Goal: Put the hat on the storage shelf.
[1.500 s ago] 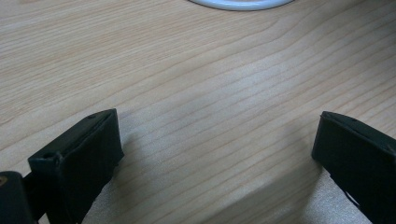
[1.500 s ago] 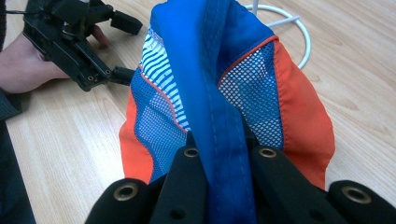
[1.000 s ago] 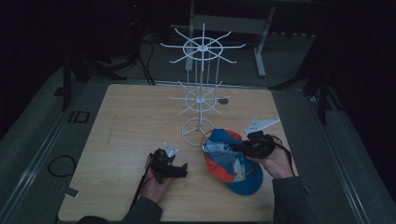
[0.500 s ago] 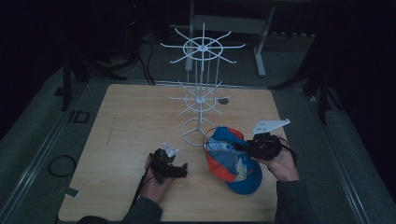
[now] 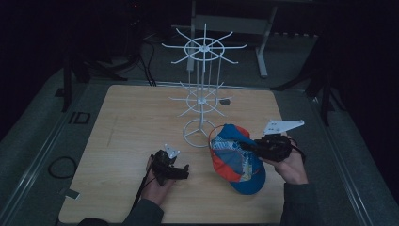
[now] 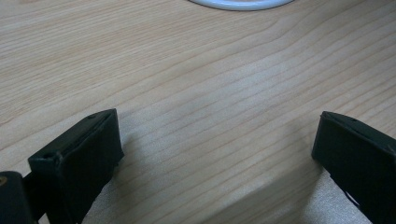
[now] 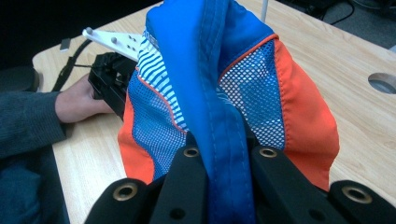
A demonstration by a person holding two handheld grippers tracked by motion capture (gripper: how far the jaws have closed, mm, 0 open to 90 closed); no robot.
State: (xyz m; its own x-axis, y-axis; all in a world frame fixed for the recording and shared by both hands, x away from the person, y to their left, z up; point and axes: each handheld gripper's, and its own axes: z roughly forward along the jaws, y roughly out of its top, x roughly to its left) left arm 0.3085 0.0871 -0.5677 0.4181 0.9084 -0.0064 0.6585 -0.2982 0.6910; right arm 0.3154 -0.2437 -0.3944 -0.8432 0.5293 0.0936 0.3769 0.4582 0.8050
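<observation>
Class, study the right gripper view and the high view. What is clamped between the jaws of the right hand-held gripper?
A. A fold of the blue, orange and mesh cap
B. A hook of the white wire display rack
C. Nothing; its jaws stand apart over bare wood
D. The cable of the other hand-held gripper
A: in the right gripper view the right hand-held gripper has its jaws pressed together on a blue seam of the cap, which stands beside the white rack.

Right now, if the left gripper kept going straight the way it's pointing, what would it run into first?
Probably the bare tabletop: the left gripper has open, empty jaws angled down at the wood. If it skimmed along the surface instead, the white rack's base ring lies ahead. Depth is hard to judge.
</observation>
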